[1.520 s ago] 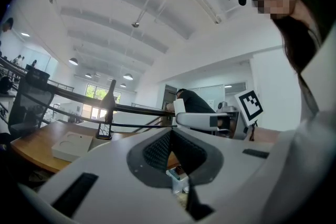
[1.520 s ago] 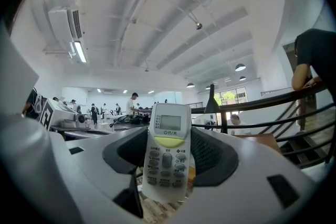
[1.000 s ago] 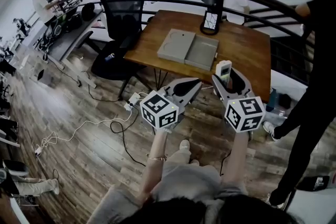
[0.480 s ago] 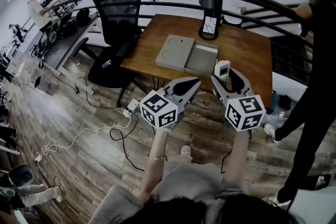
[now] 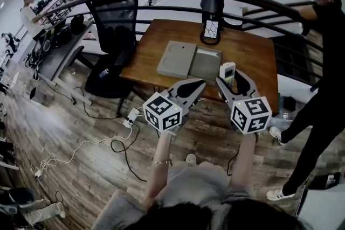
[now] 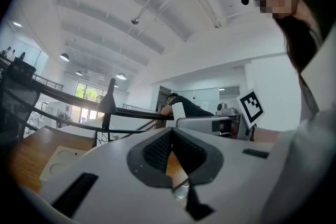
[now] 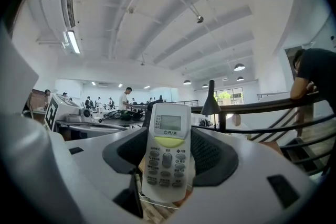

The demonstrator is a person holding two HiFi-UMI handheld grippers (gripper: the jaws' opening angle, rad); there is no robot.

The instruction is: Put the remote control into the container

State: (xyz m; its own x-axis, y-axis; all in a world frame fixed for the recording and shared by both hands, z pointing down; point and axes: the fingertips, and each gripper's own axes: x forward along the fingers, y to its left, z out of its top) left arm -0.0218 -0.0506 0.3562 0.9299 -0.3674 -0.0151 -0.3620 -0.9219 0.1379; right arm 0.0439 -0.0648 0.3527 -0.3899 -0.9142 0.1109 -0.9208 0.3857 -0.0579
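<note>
Head view: the right hand-held gripper (image 5: 233,81) holds the remote (image 5: 228,71) upright by the near edge of the counter (image 5: 253,54). The grey container (image 5: 190,60) lies open on the counter. Left gripper view: the left hand-held gripper (image 6: 170,136) is closed on nothing. Right gripper view: the jaws squeeze the remote's (image 7: 167,152) sides.

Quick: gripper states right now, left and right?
Left gripper: closed, nothing between its jaws.
Right gripper: closed on the remote control.
</note>
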